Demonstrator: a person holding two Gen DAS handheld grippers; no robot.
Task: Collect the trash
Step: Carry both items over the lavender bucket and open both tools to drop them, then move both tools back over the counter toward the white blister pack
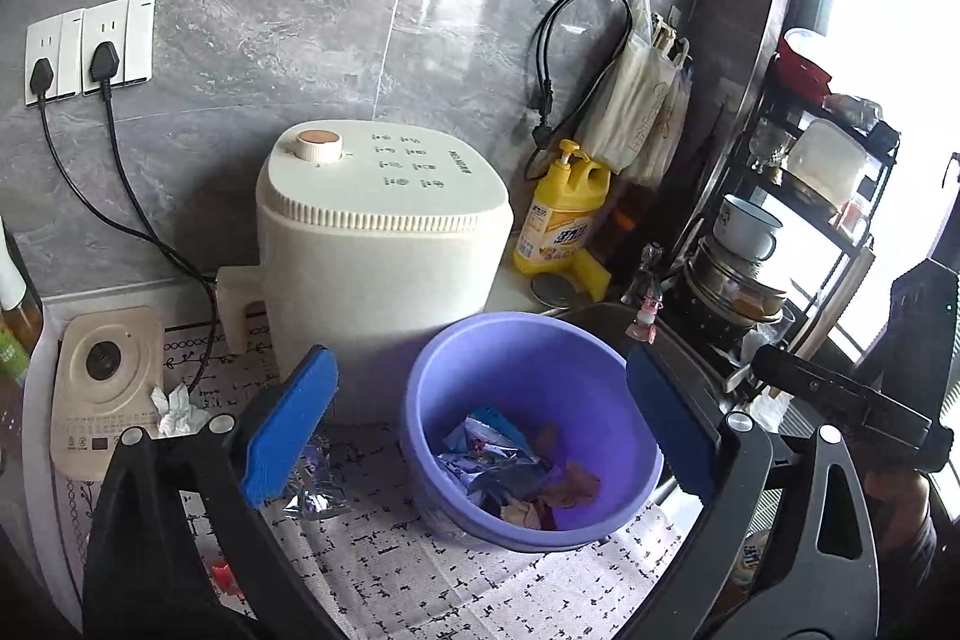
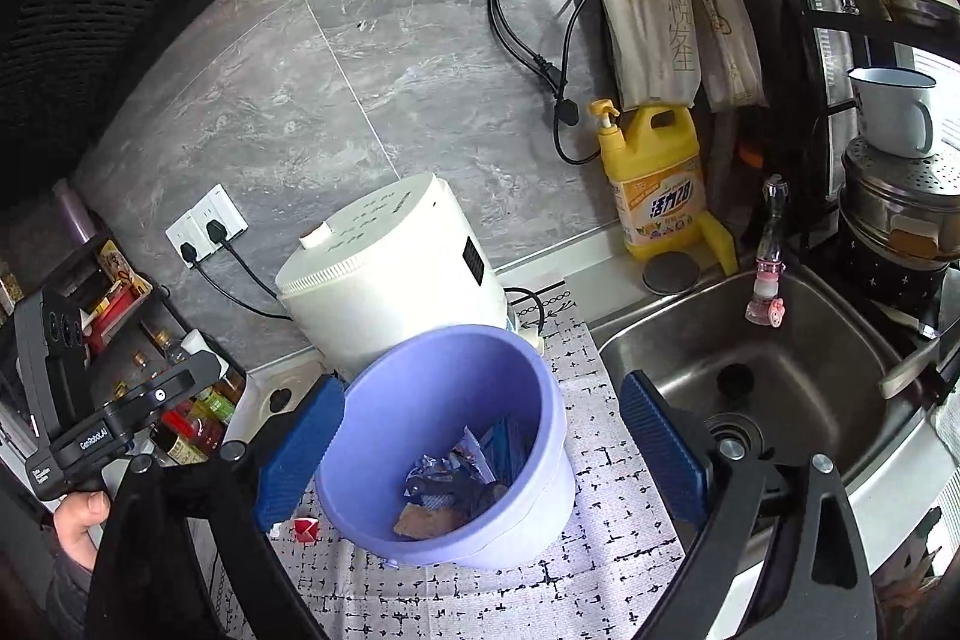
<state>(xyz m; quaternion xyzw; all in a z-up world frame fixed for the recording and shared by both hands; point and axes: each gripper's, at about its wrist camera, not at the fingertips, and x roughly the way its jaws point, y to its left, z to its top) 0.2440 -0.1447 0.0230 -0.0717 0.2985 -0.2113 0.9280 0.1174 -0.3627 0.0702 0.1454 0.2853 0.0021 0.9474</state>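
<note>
Left gripper (image 1: 480,424) spread wide, blue pads apart, nothing between them but air, poised above the round lilac plastic bucket (image 1: 624,466). Right gripper (image 2: 480,451) likewise wide open and empty, framing the same bucket from the other side.

Down inside the bucket: crumpled foil wrappers (image 1: 486,466), a blue packet and brownish scraps piled on the bottom. Just left of the bucket, under the left pad, a shiny silver foil wrapper (image 1: 312,484) lying loose on the white cloth with black dashes (image 1: 420,580) that covers the table. Further left, a crumpled white tissue (image 1: 174,409) resting against the beige appliance base (image 1: 102,388). Near the lower edge, a small red scrap (image 1: 225,577) on the cloth; from the right wrist view, a small red-and-white piece (image 2: 305,529) beside the bucket's foot.

Behind the bucket, touching or nearly so, a cream-coloured round cooker with a dial on its lid (image 1: 384,244). Two black plugs in the white wall sockets (image 1: 90,46) on the grey marble wall. To the right, a yellow pump bottle of dish soap (image 1: 564,214) standing by the stainless steel sink (image 2: 750,358), with a pink-tipped tap (image 2: 768,274) over the basin. Beyond the sink, a white enamel mug (image 2: 894,112) upright on stacked steel pots.
</note>
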